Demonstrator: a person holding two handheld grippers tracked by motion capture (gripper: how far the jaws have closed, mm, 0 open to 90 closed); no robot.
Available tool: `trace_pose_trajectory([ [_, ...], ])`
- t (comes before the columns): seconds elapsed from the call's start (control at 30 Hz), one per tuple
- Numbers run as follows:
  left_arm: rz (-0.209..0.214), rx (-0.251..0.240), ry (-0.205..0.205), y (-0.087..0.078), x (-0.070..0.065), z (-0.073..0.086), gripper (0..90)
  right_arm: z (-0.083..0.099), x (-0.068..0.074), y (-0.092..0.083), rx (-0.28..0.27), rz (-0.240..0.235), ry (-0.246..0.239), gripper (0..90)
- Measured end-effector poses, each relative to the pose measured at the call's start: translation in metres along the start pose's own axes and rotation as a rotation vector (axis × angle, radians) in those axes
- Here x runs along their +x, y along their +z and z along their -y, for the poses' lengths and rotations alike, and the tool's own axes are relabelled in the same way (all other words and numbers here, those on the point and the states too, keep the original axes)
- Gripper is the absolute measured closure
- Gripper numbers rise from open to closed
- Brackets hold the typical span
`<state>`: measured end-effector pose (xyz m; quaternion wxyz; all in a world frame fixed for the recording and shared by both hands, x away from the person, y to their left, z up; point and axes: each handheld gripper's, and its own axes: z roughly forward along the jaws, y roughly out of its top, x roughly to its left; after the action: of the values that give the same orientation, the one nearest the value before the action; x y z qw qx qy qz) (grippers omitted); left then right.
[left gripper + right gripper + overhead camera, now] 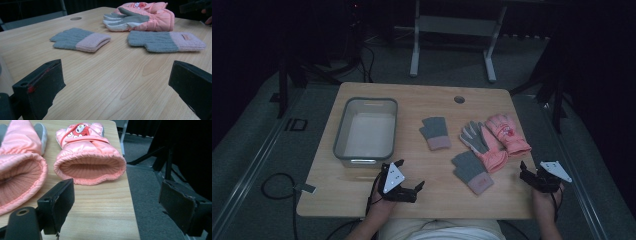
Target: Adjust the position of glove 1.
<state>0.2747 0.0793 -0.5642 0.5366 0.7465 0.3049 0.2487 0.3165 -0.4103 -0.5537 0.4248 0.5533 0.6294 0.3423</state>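
Since both the left gripper [409,181] and right gripper [528,172] sit wide open holding nothing, the right one, just beside the pink ski glove [89,155] at the table [362,185] edge, could honestly nudge it off.

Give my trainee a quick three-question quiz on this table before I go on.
1. How many gloves lie on the table?
2. True or false: the bin holds a glove.
3. Which glove is nearest the right gripper: A) pink cartoon glove, B) far knit glove, C) near knit glove?

Key: 1. Four: two grey-and-pink knit, two pink padded. 2. False; nothing lies in it. 3. A; its cuff opening faces the open fingers in the right gripper view.
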Motion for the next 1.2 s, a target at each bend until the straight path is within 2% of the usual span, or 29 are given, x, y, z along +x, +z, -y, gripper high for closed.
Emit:
trace_pose_trajectory([
  [0.1, -0.001, -0.007, -0.004, 0.0, 0.0, 0.0, 0.0, 0.0, 0.001, 0.001, 0.01, 0.013, -0.006, 13.3],
  [0.37, -0.005, -0.008, 0.012, 0.0, -0.002, 0.0, 0.0, -0.001, 0.001, 0.0, 0.01, 0.005, -0.003, 13.3],
  [0.53, -0.009, -0.012, 0.015, -0.001, -0.002, 0.0, 0.0, -0.005, 0.001, -0.002, 0.011, -0.026, 0.023, 13.6],
  [0.77, -0.008, -0.015, 0.011, -0.001, -0.002, 0.0, 0.0, -0.01, 0.001, -0.004, 0.041, -0.039, 0.019, 13.7],
  [0.87, -0.007, -0.013, 0.014, -0.001, -0.002, 0.0, 0.0, -0.017, 0.005, -0.009, 0.04, -0.076, 0.001, 14.0],
  [1.0, -0.007, -0.016, 0.008, -0.001, -0.001, 0.0, 0.0, -0.027, 0.007, -0.013, 0.03, -0.07, -0.035, 13.8],
  [1.07, -0.006, -0.016, 0.008, -0.001, -0.001, 0.0, 0.0, -0.03, 0.007, -0.014, 0.026, -0.072, -0.038, 13.8],
  [1.2, -0.007, -0.016, 0.005, -0.001, -0.001, 0.001, 0.0, -0.046, 0.006, -0.019, 0.016, -0.111, -0.018, 13.6],
])
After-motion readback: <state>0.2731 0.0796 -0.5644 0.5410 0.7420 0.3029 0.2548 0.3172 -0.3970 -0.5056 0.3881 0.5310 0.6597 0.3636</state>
